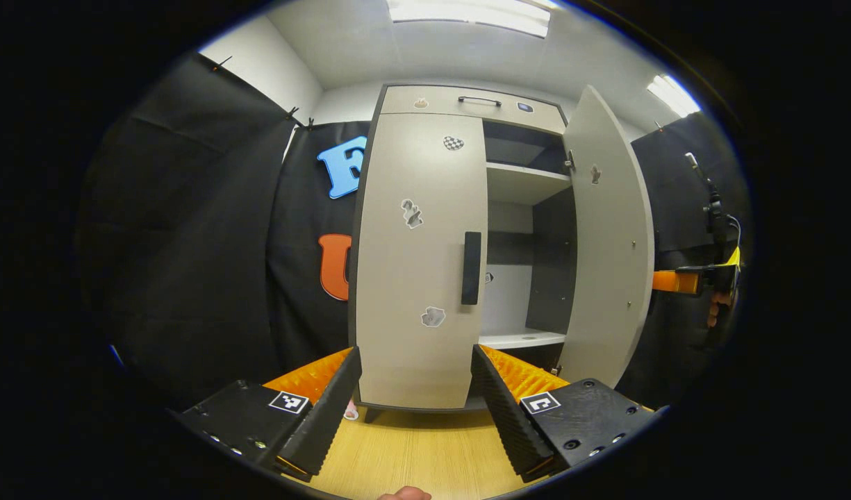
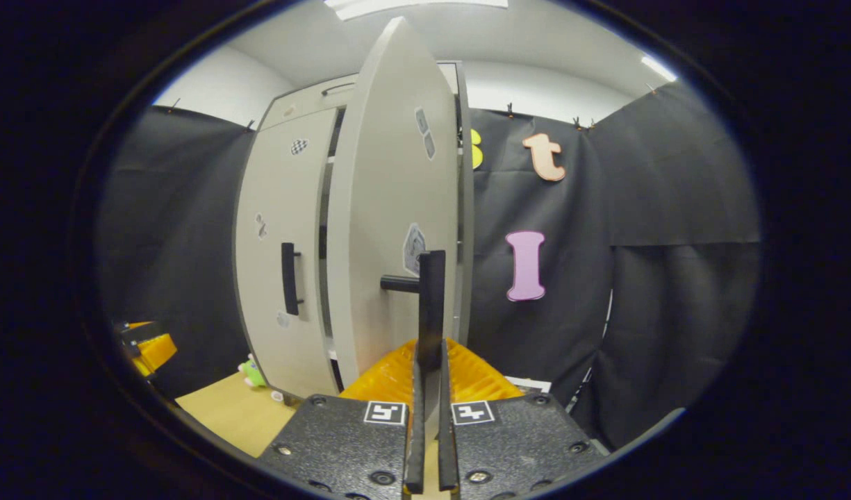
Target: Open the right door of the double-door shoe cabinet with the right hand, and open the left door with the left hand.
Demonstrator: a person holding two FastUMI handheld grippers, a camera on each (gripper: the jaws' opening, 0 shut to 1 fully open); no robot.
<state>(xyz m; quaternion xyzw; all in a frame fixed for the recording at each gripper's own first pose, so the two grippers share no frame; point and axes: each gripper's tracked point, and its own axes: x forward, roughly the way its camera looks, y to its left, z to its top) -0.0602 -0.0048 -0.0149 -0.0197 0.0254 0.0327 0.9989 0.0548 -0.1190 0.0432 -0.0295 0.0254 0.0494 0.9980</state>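
In the right gripper view, the right gripper [image 2: 431, 361] has its fingers clenched on the lower end of the right door's handle [image 2: 431, 298], a black bar with its long axis vertical. The right door [image 2: 390, 208] is swung out from the shoe cabinet [image 1: 467, 104], its edge turned toward that camera. In the left gripper view, the left gripper [image 1: 416, 375] hangs released, fingers spread, in front of the cabinet's shut left door [image 1: 418, 264]. The left door's handle [image 1: 472, 268] also runs vertically, at that door's inner edge. Behind the open door are pale shelves [image 1: 522, 182].
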